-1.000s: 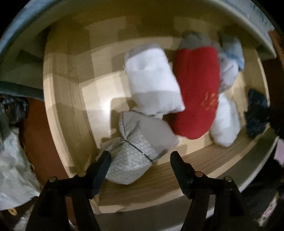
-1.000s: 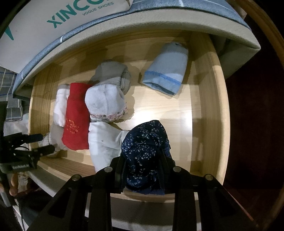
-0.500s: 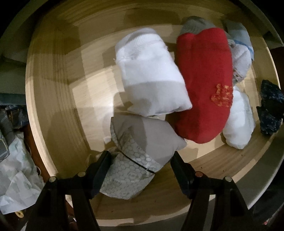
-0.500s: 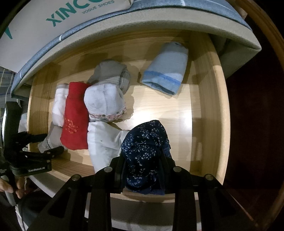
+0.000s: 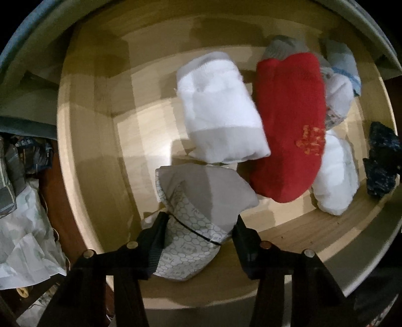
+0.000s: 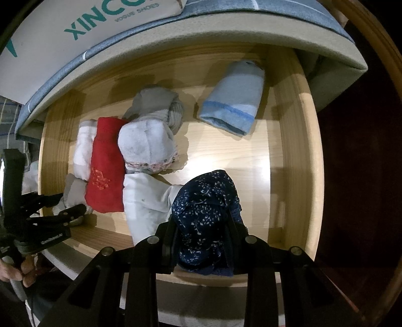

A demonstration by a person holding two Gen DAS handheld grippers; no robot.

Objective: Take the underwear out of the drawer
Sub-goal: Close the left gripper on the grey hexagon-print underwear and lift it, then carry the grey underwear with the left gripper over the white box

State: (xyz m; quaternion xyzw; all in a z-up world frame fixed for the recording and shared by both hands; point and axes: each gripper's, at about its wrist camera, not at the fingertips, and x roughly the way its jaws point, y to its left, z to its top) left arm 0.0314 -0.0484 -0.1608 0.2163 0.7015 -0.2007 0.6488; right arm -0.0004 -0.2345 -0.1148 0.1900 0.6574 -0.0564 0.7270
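Note:
An open wooden drawer [image 5: 95,125] holds several rolled underwear bundles. My left gripper [image 5: 199,226] points straight down at the drawer's near left corner. Its jaws are closing, and both fingers press the sides of a grey bundle with a honeycomb print [image 5: 201,191]. The right wrist view shows that gripper [image 6: 71,202] at the far left, over the same grey bundle [image 6: 72,191]. My right gripper [image 6: 202,231] is shut on a navy floral bundle [image 6: 208,196] at the drawer's near edge [image 6: 226,276]. The navy bundle [image 5: 380,163] also shows at the right of the left wrist view.
A white-and-grey roll [image 5: 221,113], a red bundle [image 5: 289,130] and a white one [image 5: 334,176] lie mid-drawer, a light blue one [image 6: 233,100] at the back right. A shoe box [image 6: 88,22] sits above. Crumpled paper [image 5: 22,239] lies left of the drawer. A hand [image 6: 15,274] holds the left gripper.
The left gripper's fingers have drawn in from wide apart onto the grey honeycomb bundle, and the bundle is squeezed between them. The right gripper and the navy bundle have not moved.

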